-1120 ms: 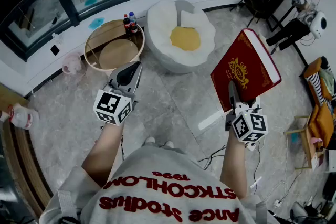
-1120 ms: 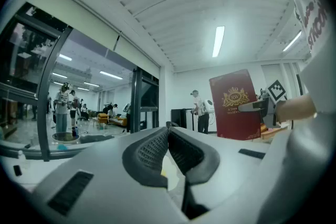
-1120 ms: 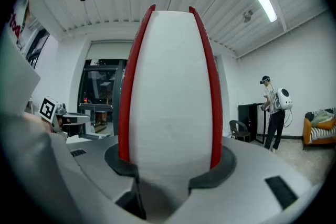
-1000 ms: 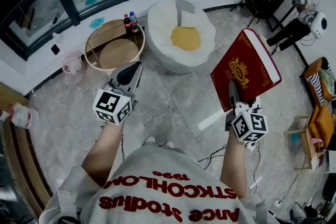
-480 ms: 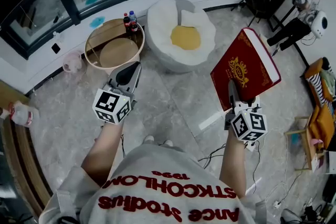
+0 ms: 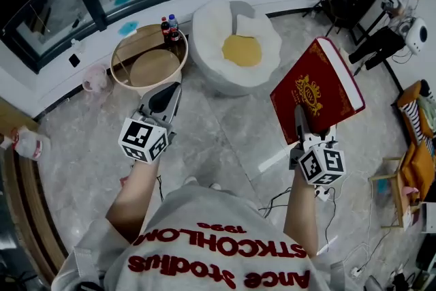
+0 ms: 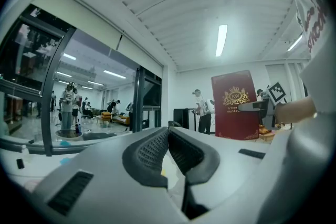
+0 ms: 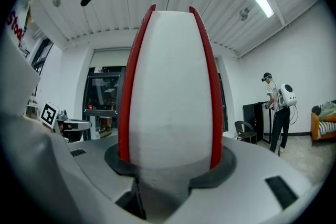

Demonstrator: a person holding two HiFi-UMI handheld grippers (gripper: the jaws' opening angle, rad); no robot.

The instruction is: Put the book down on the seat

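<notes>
Pretty much nothing's moved this past second: right gripper (image 6: 300,125) jaws still clamp the red book (image 6: 320,88) mid-air, well short of the beanbag seat (image 6: 204,37), so it's not down; left gripper (image 6: 174,87) jaws are pinched together, empty.

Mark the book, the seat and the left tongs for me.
book (image 6: 317,92): head view, on the middle of its red front cover.
seat (image 6: 208,34): head view, on its white rim.
left tongs (image 6: 176,86): head view, at the tips, where the two jaws meet.
</notes>
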